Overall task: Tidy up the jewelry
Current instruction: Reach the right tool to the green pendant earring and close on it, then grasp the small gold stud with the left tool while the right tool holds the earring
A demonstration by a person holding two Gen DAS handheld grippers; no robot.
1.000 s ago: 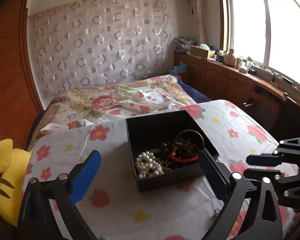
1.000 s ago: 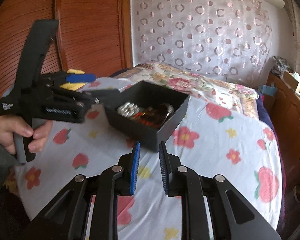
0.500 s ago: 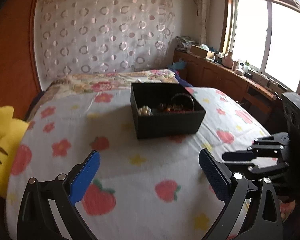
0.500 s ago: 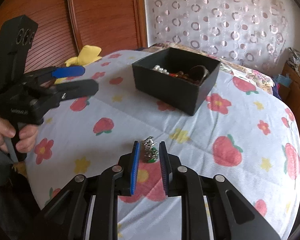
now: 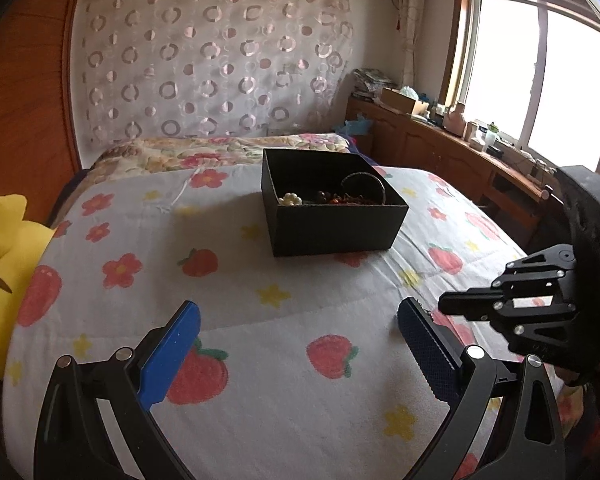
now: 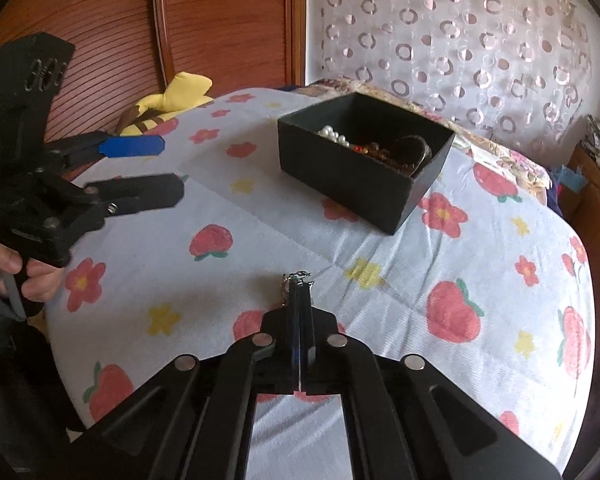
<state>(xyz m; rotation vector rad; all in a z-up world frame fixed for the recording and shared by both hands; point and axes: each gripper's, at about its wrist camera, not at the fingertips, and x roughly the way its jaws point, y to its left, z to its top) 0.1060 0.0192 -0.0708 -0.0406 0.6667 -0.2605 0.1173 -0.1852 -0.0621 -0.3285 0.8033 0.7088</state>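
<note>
The bed, under a white quilt printed with strawberries and flowers, carries everything and gives a soft, yielding surface beneath any grasp. Ahead of both sets of jaws, well apart from them, stands the black box, open-topped and stiff-walled; it looks light enough to slide on the quilt if nudged. Inside it lie a pearl strand, dark and red beads and a round bangle, heaped together so that the strands would probably tangle if one were pulled out alone.

The left gripper hovers above bare quilt with its jaws standing wide apart and nothing between them.

The right gripper has just been closing, and its jaws now stand together, clamped on a small piece of jewelry, of which only a glinting metal bit with a touch of green shows past the tips. It sits at the very end of the jaws, just above the quilt, and what kind of piece it is cannot be told.

Judged from its look, the piece is very light, thin and hard, likely with loose links or a dangling part, so it could slip or pivot in a tip-only pinch and would be hard to recover from the soft quilt. A hold on its thickest, most solid part, set deeper between the pads, would be safer than one on a chain or hook. Moving it slowly and level should keep the hanging part from swinging free.
</note>
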